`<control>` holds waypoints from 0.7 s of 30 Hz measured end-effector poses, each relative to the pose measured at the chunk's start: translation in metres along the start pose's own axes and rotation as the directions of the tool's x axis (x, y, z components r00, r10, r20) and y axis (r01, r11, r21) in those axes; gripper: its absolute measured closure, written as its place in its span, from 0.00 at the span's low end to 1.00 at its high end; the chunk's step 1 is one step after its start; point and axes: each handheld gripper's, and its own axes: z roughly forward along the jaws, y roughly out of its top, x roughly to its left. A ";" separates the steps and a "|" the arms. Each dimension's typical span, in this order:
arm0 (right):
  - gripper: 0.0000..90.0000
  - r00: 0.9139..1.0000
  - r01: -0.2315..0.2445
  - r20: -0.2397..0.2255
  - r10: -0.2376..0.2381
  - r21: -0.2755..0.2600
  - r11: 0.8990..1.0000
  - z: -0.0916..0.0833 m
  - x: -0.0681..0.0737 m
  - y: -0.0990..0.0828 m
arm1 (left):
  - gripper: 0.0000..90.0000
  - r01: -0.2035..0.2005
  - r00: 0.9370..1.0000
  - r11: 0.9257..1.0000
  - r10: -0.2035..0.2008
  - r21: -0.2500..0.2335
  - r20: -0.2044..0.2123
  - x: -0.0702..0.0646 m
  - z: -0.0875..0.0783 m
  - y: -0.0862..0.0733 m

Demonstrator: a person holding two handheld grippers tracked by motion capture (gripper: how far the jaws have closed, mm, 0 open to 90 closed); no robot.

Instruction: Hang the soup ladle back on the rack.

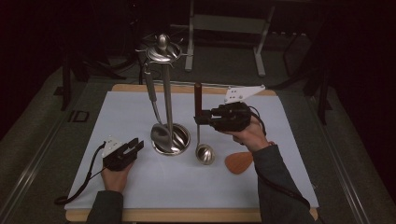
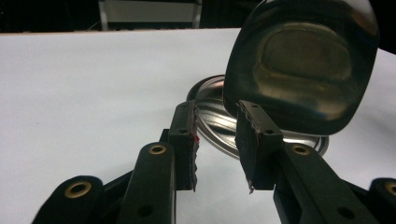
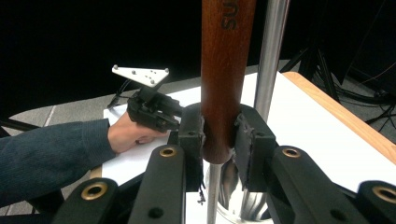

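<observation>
While the left gripper (image 1: 135, 146) rests open and empty, the right gripper (image 1: 200, 116) clamps the wooden-handled steel ladle (image 1: 204, 151) upright, likely for hanging on the chrome utensil stand (image 1: 167, 93).

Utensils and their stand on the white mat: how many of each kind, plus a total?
Ladles: 2, one hanging on the stand, one with a wooden handle clamped in the right gripper
Wooden spatulas: 1
Metal stands: 1
Total: 4

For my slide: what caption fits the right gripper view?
Right gripper clamps a ladle's wooden handle beside the rack's pole.
</observation>
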 end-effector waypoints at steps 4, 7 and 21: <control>0.82 1.000 -0.005 0.002 0.005 -0.010 1.000 0.000 -0.001 0.004 | 0.76 0.000 1.000 1.000 0.000 0.000 0.000 0.000 0.000 0.000; 0.82 1.000 -0.006 0.001 0.006 -0.016 1.000 -0.001 -0.001 0.007 | 0.76 0.000 1.000 1.000 0.000 0.000 0.000 0.000 0.000 0.000; 0.82 1.000 -0.005 0.010 0.006 -0.049 0.999 -0.003 0.002 0.024 | 0.76 0.000 1.000 1.000 0.000 0.001 -0.002 0.000 0.000 0.000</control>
